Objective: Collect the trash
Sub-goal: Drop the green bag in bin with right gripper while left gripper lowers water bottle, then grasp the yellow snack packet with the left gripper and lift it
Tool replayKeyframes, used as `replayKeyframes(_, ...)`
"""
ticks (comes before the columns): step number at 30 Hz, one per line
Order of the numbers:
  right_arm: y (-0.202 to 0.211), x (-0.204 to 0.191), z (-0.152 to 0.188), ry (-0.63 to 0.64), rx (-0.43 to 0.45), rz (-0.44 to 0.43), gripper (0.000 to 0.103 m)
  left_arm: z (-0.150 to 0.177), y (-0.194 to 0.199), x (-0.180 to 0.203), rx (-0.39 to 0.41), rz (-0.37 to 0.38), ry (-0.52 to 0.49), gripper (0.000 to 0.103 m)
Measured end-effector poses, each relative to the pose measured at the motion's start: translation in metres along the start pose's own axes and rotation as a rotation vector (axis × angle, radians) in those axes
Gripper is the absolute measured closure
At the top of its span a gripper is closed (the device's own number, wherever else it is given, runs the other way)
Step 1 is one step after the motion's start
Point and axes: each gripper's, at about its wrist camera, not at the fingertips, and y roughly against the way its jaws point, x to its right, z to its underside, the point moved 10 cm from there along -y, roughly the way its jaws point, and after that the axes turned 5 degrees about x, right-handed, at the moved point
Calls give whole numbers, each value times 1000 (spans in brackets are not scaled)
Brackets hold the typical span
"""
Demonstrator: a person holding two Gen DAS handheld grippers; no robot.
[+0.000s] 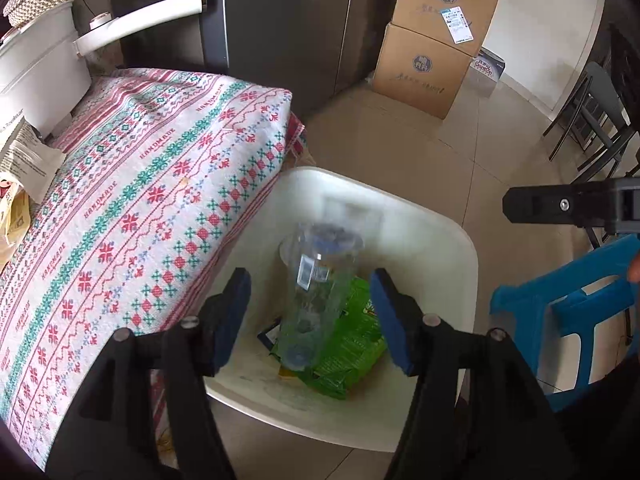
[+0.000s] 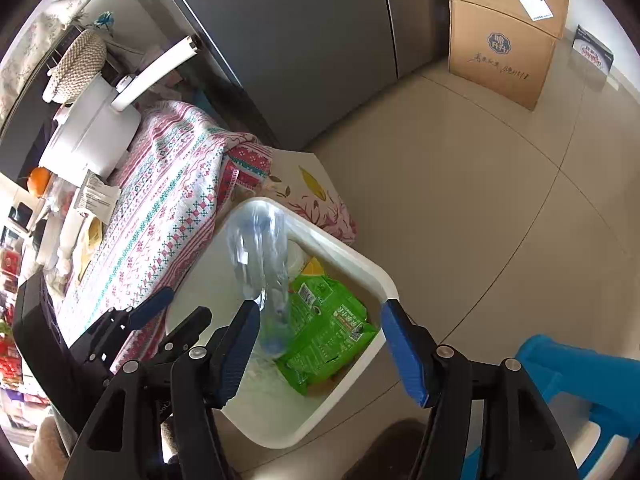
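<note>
A clear plastic bottle (image 1: 316, 296) is seen blurred inside the white bin (image 1: 460, 264), cap end down on a green wrapper (image 1: 352, 344), its long axis near upright. Both the left gripper (image 1: 310, 316) and the right gripper (image 2: 320, 344) are spread wide, gripping nothing. Only the right wrist view shows an orange (image 2: 39, 179) beyond the patterned cloth (image 1: 160, 184). A blue stool (image 1: 568, 312) stands beside the bin.

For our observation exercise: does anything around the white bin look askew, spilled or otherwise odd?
The clear plastic bottle stands tilted and motion-blurred in the white bin, cap down on the green wrapper, not lying settled. Nothing looks spilled on the floor.
</note>
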Motion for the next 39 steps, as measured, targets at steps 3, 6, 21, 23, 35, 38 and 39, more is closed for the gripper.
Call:
replayKeyframes(3,2,0,-1,-4,5,-4,35,-1,7,-8,-3,-7,18,30)
replayKeyframes(6,4,-2,-2,-9,9,-6,34,-4,18,-19,9,-4,34,22)
replayKeyframes(21,6,-41,-7,33,28,-41,25,3,89,-137,65,-169,130,6)
replayKeyframes(23,5,-50,-8,44,29,-46,25,7,99,-158,70,-200,146,6)
replayKeyframes(35,-9,-124,-17,142,34,-90,24,11,99,-269,23,-407,93,8)
replayKeyframes(38,-15,-143,-20,174,33,-95,24,9,82,-284,0,-438,62,21)
replayKeyframes(39,-17,-148,-21,183,32,-96,24,9,75,-288,-10,-450,50,25)
